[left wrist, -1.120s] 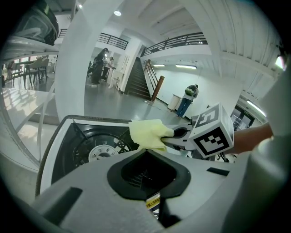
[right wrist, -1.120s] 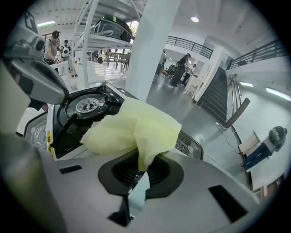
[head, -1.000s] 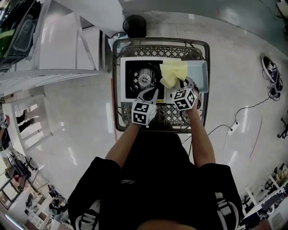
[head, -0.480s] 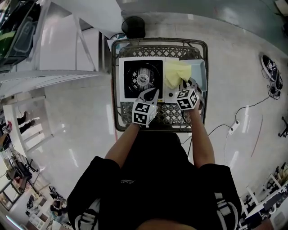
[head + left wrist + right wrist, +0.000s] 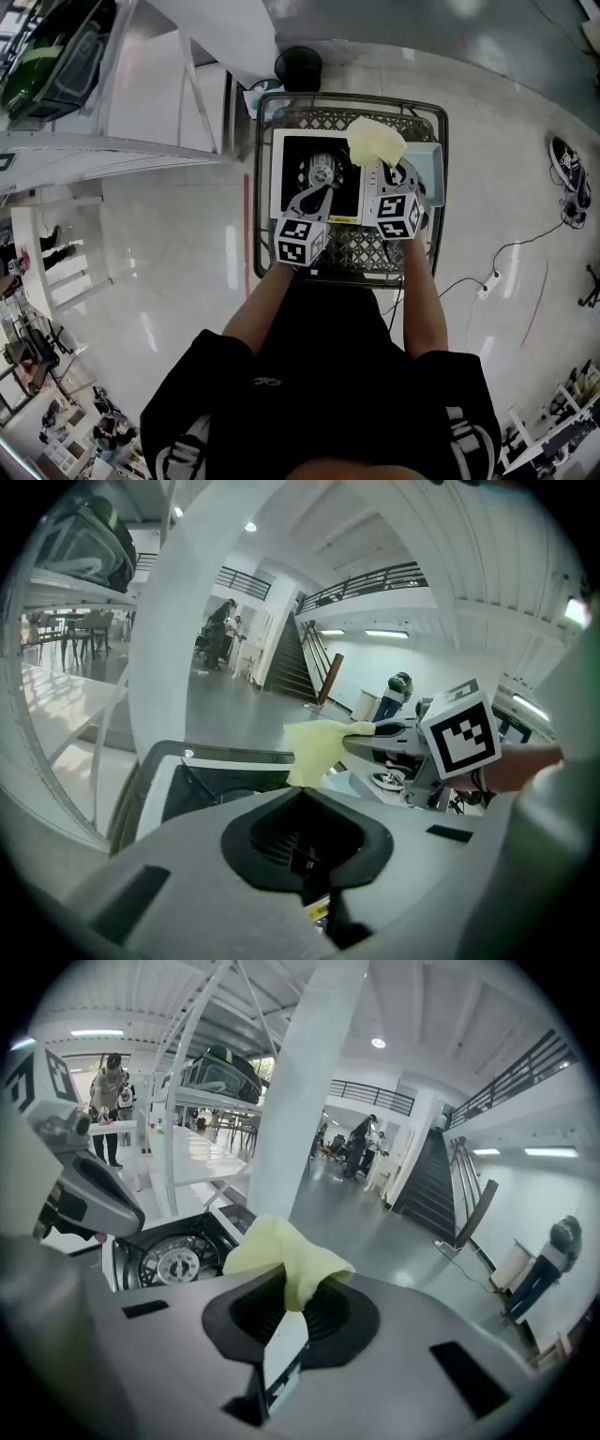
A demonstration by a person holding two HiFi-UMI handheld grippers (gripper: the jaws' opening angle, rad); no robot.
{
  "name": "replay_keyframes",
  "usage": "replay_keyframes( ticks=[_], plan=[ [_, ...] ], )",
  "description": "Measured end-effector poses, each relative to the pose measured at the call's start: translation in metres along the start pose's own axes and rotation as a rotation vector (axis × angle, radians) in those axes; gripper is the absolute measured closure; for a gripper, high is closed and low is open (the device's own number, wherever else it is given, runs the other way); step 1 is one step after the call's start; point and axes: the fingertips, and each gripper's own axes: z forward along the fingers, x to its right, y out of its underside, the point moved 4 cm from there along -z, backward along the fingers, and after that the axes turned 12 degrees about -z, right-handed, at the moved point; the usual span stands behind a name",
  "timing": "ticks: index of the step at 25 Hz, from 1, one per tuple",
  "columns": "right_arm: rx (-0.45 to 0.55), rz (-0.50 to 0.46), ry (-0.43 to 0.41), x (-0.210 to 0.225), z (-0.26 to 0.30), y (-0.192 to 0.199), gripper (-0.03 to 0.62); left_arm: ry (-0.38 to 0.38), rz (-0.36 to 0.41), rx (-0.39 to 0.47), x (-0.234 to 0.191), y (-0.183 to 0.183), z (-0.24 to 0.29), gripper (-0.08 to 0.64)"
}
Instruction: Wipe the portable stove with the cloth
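Note:
The portable stove [image 5: 319, 176], white with a black top and a round burner, stands on a wire cart [image 5: 352, 248]. My right gripper [image 5: 385, 165] is shut on a yellow cloth [image 5: 375, 142] and holds it above the stove's far right corner. In the left gripper view the cloth [image 5: 314, 747] hangs from the right gripper's tips, off the surface. My left gripper [image 5: 323, 186] reaches over the stove's front half, its jaws drawn together with nothing between them. The burner [image 5: 173, 1262] shows to the left in the right gripper view.
A light blue tray [image 5: 429, 173] lies on the cart to the right of the stove. A black round bin [image 5: 298, 67] stands on the floor beyond the cart. White shelving [image 5: 141, 103] runs along the left. A power strip and cable [image 5: 487, 264] lie on the floor at right.
The right gripper has carried the cloth from the stove's right side towards its far right corner. The left gripper stays over the stove's front. The head camera has shifted.

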Motion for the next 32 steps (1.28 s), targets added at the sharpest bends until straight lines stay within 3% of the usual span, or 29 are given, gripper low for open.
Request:
replay_keyframes(
  ticks=[6,12,18,27,32],
  plan=[
    [0.065,0.006,-0.059,-0.028,0.03,-0.061,0.569,-0.034,-0.014,0.054,-0.041,-0.029,-0.032,0.543],
    [0.115,-0.012,-0.132,-0.061,0.067,-0.127,0.569,-0.074,-0.076,0.097,-0.091,-0.049,-0.062,0.543],
    [0.138,-0.084,-0.214,-0.1,0.107,-0.176,0.569,-0.115,-0.122,0.113,-0.133,-0.058,-0.077,0.543],
    [0.026,-0.273,-0.336,-0.165,0.154,-0.176,0.569,-0.128,-0.139,0.086,-0.184,-0.06,-0.084,0.543],
    [-0.054,-0.349,-0.362,-0.178,0.158,-0.161,0.569,-0.126,-0.141,0.071,-0.195,-0.056,-0.08,0.543]
  ],
)
